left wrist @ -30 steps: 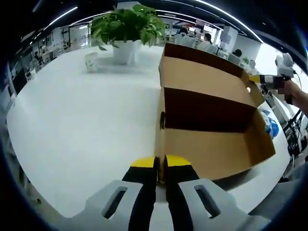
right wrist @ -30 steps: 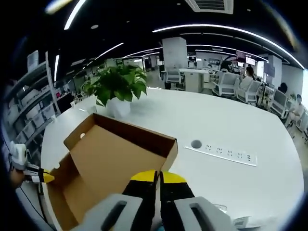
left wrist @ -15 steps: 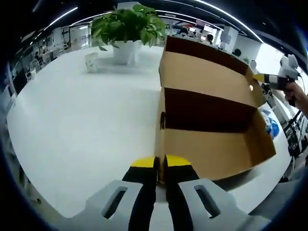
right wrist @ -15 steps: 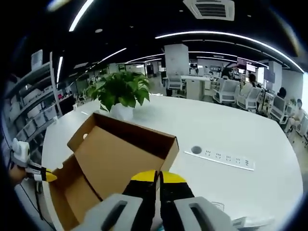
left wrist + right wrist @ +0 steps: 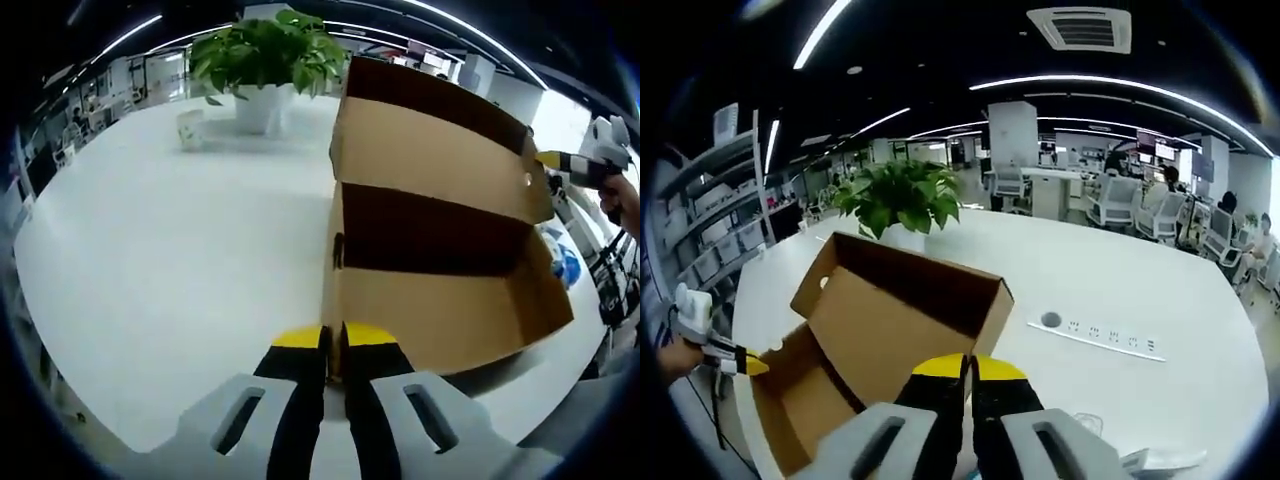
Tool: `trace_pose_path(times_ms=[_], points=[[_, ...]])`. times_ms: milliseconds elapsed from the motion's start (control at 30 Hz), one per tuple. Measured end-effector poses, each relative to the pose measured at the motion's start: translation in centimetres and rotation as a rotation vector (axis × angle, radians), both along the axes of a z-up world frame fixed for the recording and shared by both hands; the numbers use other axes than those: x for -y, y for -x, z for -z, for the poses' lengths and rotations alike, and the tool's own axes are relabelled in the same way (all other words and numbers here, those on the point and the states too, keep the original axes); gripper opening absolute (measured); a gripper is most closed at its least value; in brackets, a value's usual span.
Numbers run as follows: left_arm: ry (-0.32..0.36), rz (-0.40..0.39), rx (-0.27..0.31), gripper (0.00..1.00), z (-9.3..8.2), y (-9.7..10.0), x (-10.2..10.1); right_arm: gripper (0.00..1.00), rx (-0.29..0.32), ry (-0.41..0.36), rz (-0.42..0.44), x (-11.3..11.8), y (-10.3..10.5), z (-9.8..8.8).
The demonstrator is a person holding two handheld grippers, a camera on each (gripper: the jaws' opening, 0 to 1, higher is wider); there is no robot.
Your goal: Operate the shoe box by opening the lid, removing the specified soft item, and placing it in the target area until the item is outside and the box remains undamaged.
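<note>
- The lid [image 5: 430,150] of the shoe box [image 5: 440,300] stands a little higher now than it did a second ago. The box is wide open, so the opening step looks about done.
- The left gripper [image 5: 333,335] has its jaws pressed onto the near end wall of the box and holds it steady on the white bench [image 5: 170,260], same as before.
- The right gripper [image 5: 967,365] has its jaws shut on the edge of the lid at the far end and has lifted it. From the left gripper view you can see it at the lid's far corner [image 5: 570,165].
- Inside, the box looks bare and brown. I can't see the soft item; it may hide in the dark under the lid, but I can't tell.
- A plant [image 5: 262,50] sits on the bench behind the box, well apart from it.
</note>
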State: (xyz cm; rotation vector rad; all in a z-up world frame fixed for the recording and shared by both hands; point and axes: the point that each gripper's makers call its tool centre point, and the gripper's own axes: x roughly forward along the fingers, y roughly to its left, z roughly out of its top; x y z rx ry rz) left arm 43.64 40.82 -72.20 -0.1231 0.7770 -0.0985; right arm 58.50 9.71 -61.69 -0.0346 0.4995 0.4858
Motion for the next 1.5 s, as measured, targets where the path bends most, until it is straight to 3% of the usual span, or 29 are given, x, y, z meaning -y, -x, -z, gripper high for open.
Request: trace_pose_path(times_ms=[1500], points=[[-0.004, 0.011, 0.013, 0.04, -0.1, -0.1, 0.0, 0.0, 0.071, 0.005, -0.015, -0.3, 4.3, -1.6]])
